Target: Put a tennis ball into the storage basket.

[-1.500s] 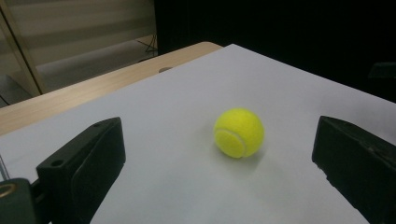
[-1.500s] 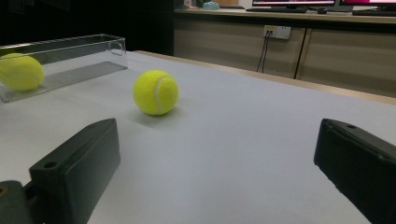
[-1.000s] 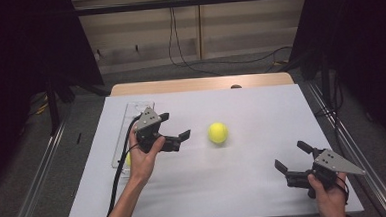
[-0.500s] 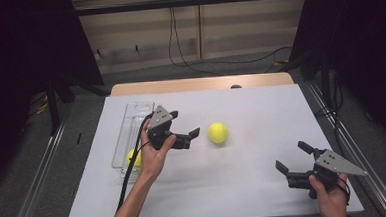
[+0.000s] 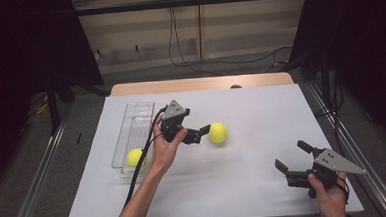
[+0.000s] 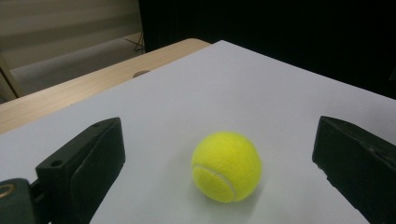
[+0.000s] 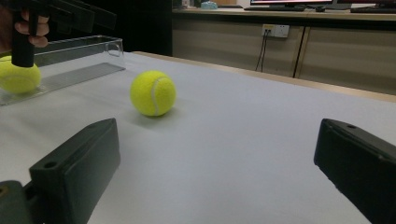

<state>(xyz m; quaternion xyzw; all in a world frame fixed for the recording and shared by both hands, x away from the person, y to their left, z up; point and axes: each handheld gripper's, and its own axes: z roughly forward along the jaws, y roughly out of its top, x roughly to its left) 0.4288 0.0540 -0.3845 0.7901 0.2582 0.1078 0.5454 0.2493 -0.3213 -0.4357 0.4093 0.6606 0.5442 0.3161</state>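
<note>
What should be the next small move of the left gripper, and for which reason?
Probably the left gripper should ease a little farther forward until its jaws stand on both sides of the loose tennis ball, and then close. Its jaws are wide open and the ball lies between and just ahead of them, untouched on the white table. Another ball already lies in the clear tray.

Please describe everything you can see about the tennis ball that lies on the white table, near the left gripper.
The tennis ball is bright yellow-green and fuzzy, as felt looks, with a pale curved seam. It looks whole and round. It rests on the white table, right of the clear tray, casting a small shadow. The left gripper is open, its jaws wide on either side, and nothing but the table touches the ball.
</note>
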